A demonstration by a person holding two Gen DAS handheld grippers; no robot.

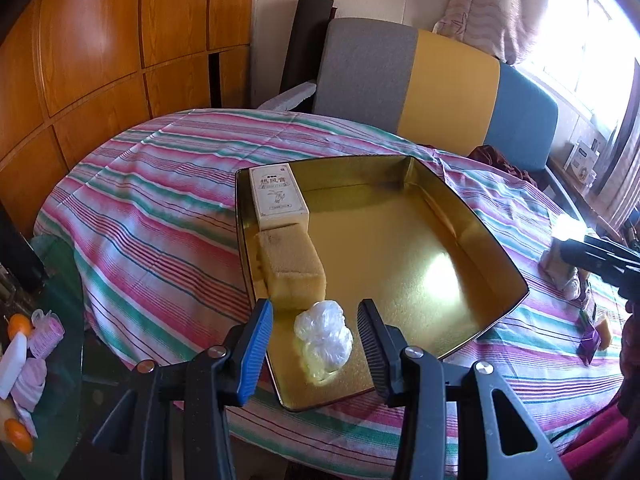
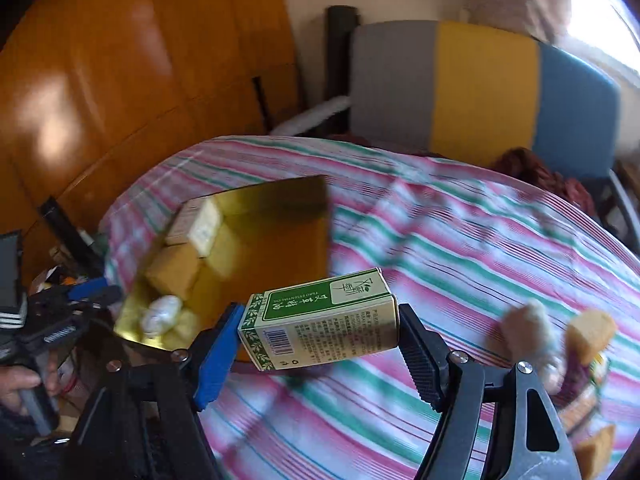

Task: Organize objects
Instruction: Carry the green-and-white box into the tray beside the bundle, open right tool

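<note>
My right gripper (image 2: 318, 334) clamps the green box (image 2: 320, 322) endwise, so it may pivot out before the tray (image 1: 500, 248); my left gripper (image 1: 316, 334) hangs released over the bag (image 1: 323, 332).

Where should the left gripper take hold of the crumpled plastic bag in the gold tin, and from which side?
Grip the plastic bag across its bulging middle, coming down from above on the near side. It lies loose on the tin floor, the left gripper open astride it, and the sponge crowds its far side.
</note>
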